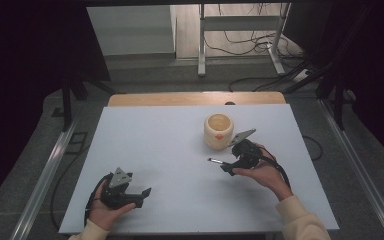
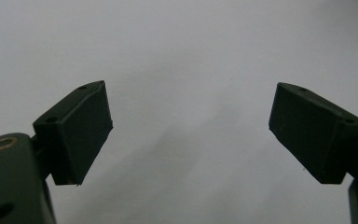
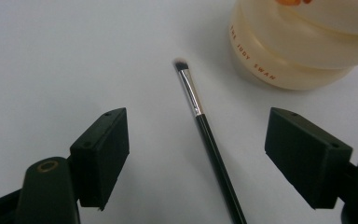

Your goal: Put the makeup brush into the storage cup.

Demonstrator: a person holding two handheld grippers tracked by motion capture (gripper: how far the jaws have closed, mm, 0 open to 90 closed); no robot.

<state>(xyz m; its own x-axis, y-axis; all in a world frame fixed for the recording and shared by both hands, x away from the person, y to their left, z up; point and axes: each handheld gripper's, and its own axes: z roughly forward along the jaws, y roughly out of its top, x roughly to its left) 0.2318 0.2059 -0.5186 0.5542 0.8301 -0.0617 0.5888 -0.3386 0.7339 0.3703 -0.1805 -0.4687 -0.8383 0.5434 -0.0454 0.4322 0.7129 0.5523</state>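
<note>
Nearest the person, the left gripper (image 1: 142,192) rests low over the pale white tabletop (image 1: 155,145) in the left hand (image 1: 107,210), its jaws spread wide with bare surface between them. Farther in, the right gripper (image 1: 219,164) hangs with jaws spread either side of a thin black-handled makeup brush with a silver ferrule (image 3: 200,116), which lies flat, untouched. Just beyond stands a squat cream-coloured plastic jar with orange lettering (image 3: 298,51), open-topped.
</note>
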